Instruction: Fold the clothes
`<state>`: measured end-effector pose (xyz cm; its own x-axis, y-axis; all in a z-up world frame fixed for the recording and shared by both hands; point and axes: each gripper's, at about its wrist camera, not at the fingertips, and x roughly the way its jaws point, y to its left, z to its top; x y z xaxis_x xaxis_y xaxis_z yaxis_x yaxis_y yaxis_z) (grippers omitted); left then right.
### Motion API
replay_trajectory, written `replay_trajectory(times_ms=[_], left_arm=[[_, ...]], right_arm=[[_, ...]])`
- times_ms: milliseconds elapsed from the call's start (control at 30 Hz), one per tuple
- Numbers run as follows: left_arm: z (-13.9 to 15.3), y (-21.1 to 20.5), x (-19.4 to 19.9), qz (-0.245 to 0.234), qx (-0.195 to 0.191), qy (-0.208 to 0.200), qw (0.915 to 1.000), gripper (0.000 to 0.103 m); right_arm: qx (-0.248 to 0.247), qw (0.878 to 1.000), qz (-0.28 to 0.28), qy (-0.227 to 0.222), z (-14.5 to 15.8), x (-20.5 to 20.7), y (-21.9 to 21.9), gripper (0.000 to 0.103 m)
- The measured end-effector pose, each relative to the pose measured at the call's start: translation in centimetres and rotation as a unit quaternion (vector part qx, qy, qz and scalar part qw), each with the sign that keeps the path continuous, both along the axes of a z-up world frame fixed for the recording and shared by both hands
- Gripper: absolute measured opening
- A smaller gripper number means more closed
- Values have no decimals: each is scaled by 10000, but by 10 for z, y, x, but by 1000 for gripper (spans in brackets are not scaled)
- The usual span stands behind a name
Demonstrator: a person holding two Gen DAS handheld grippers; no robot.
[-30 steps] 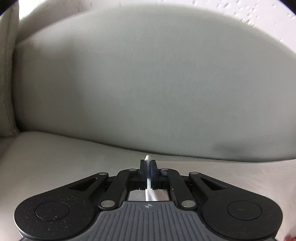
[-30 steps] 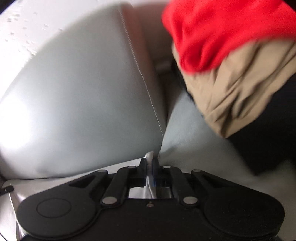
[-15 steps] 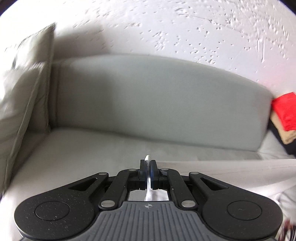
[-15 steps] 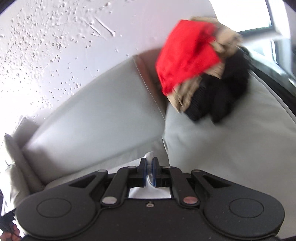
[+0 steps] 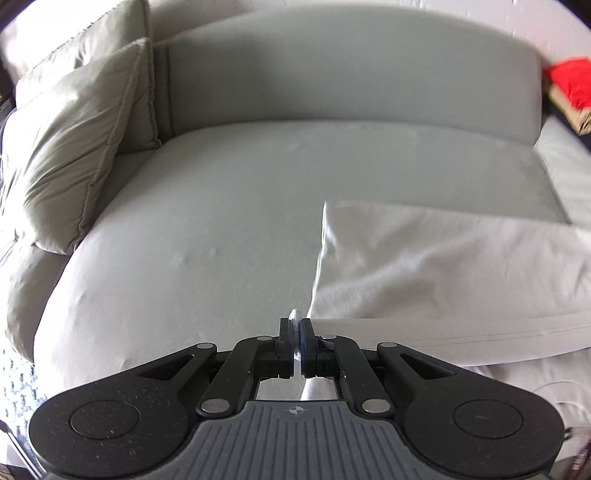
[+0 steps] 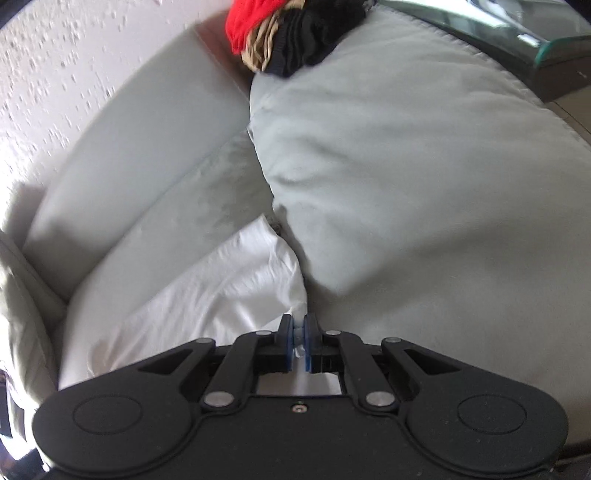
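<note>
- A white garment [image 5: 424,266] is spread on the grey sofa seat [image 5: 221,206], toward its right end.
- One edge is pinched in the clenched left claw [image 5: 294,332].
- Another corner [image 6: 236,288] is clamped in the closed right claw [image 6: 299,338], beside a large grey cushion [image 6: 406,177].
- Red, tan and black clothes [image 6: 288,33] are piled on that cushion's far end.
</note>
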<state>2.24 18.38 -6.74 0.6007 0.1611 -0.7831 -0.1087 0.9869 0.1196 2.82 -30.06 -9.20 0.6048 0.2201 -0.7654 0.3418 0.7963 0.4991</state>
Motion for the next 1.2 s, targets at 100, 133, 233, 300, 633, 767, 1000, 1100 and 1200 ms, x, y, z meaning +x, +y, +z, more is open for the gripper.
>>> replay_trajectory(times_ms=[100, 133, 233, 300, 633, 767, 1000, 1100, 1200], left_arm=[[7, 6, -11, 21, -32, -191, 9998, 3], [5, 7, -9, 20, 55, -202, 9998, 3], [-9, -3, -6, -22, 250, 134, 9996, 3], [-19, -12, -3, -85, 468, 414, 9980, 4], [-15, -13, -27, 50, 944, 255, 9952, 26], [2, -15, -33, -32, 463, 12, 9989, 25], [-14, -78, -7, -1132, 353, 203, 9927, 28], [-30, -104, 19, -1403, 593, 373, 9876, 28], [-42, -120, 33, -1639, 551, 544, 9834, 28]], right_arm=[[-151, 9997, 0, -206, 16, -21, 2, 5], [-202, 9996, 23, -205, 16, -24, 2, 5], [-279, 9996, 47, -27, 7, -33, 4, 5], [-347, 9993, 58, 134, -1, -33, 5, 5], [-739, 9969, 278, 39, 11, -45, 14, 23], [-495, 9975, 496, -100, 20, -39, 21, 29], [-257, 9915, 1251, 265, -4, -10, 73, 31], [-302, 9884, 1430, 412, -14, 11, 91, 30], [-516, 9873, 1414, 511, -25, 33, 104, 30]])
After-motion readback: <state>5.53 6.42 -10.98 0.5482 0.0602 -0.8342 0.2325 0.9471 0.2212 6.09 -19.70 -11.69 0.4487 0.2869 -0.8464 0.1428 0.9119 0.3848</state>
